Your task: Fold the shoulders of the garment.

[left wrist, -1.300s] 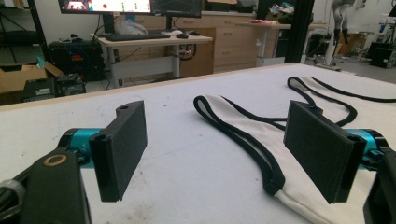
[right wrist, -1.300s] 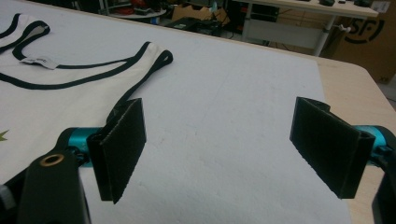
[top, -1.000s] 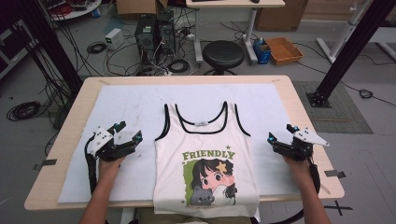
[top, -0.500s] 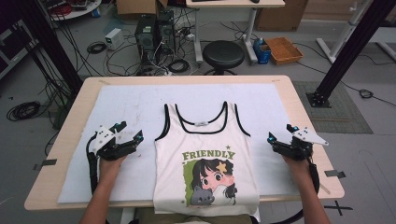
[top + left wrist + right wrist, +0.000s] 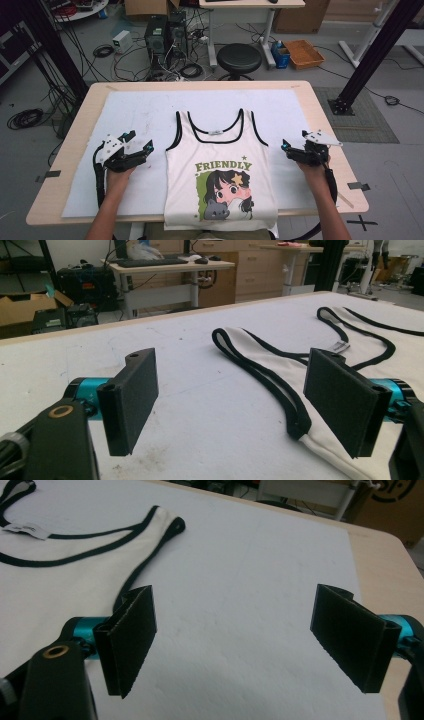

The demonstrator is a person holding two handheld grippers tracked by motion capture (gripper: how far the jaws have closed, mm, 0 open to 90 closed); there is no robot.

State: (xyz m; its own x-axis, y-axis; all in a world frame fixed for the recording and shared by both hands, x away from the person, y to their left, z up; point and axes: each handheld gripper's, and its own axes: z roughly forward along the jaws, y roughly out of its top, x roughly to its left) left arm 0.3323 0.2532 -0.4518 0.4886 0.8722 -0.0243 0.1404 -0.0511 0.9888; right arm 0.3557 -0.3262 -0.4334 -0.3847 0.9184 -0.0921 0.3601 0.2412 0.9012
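White tank top [image 5: 220,170] with black trim laid flat and face up in the middle of the white mat [image 5: 135,115], bottom hem hanging a bit over the near edge of the wooden table [image 5: 325,115]. "FRIENDLY" print plus a cartoon girl and a grey cat on the front, small label [image 5: 340,346] inside the neckline. Left gripper [image 5: 134,149] hovering just beside the top's left armhole, jaws spread wide, nothing in them; from the left gripper view, black-edged shoulder strap [image 5: 260,372] lying on the mat between the two pads, not touched by either. Right gripper [image 5: 291,148] out past the other side of the top, near the mat's right edge, also wide open and empty; bare mat between its pads in the right gripper view, top off to the left. Black stool [image 5: 240,57] and a tangle of cables on the floor beyond the table.
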